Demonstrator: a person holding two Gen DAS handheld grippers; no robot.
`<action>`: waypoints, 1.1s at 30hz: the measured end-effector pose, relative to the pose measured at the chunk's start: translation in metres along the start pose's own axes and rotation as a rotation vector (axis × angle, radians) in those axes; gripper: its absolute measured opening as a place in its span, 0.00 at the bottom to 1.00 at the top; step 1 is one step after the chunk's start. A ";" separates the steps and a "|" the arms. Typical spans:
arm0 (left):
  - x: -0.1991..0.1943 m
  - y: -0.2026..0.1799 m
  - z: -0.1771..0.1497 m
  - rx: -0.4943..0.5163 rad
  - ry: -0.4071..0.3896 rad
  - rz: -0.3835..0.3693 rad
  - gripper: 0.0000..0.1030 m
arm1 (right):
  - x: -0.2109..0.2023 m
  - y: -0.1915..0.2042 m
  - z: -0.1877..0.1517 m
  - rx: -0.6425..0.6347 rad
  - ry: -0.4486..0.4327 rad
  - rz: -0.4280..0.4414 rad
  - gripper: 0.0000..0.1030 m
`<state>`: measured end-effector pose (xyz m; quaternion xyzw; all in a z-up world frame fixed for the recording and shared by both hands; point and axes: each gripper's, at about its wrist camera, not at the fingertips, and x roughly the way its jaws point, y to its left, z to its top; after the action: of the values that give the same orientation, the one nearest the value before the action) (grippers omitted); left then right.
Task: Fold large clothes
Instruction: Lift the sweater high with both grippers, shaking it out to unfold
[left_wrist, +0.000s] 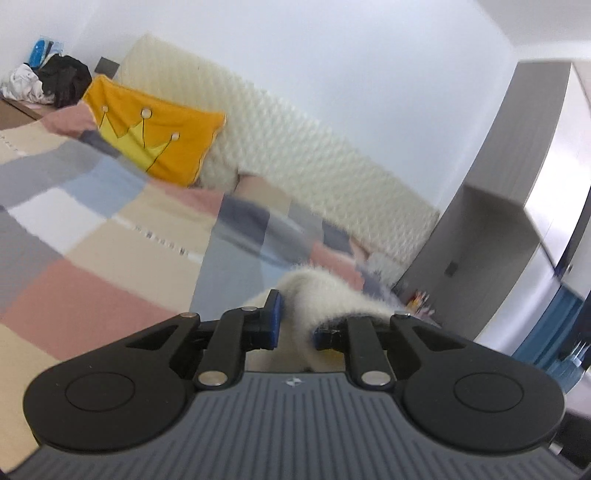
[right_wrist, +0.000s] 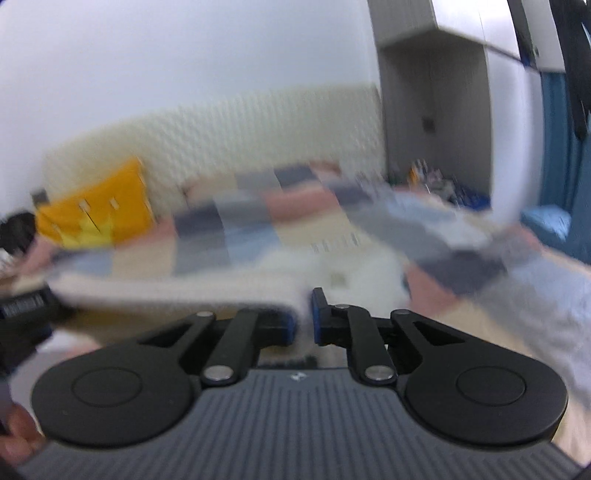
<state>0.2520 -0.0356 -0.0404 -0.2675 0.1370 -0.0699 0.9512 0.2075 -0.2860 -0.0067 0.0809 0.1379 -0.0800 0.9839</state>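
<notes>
A white fluffy garment (left_wrist: 325, 295) bulges up between the blue pads of my left gripper (left_wrist: 295, 317), which is shut on a fold of it. In the blurred right wrist view the same white garment (right_wrist: 354, 277) lies over the bed and stretches left in a pale band. My right gripper (right_wrist: 303, 314) has its pads close together with white cloth pinched in the narrow gap. A black gripper body (right_wrist: 22, 306) shows at the left edge of that view, at the end of the band. Part of a hand (right_wrist: 18, 432) shows at the bottom left.
A patchwork quilt (left_wrist: 92, 229) in pink, beige, blue and grey covers the bed. An orange crown pillow (left_wrist: 155, 136) leans on the cream padded headboard (left_wrist: 295, 147). A grey wardrobe (left_wrist: 517, 184) stands to the right. Dark and white clothes (left_wrist: 48, 81) are piled at the far left.
</notes>
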 end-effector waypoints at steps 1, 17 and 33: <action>-0.008 -0.003 0.010 -0.017 -0.006 -0.010 0.17 | -0.010 0.001 0.012 -0.008 -0.028 0.018 0.12; -0.186 -0.114 0.173 0.092 -0.258 -0.013 0.15 | -0.143 0.014 0.167 -0.036 -0.241 0.285 0.11; -0.355 -0.189 0.314 0.223 -0.406 -0.038 0.15 | -0.270 0.023 0.265 -0.037 -0.404 0.475 0.11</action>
<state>-0.0038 0.0312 0.3959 -0.1720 -0.0708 -0.0475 0.9814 0.0236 -0.2751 0.3243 0.0754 -0.0815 0.1401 0.9839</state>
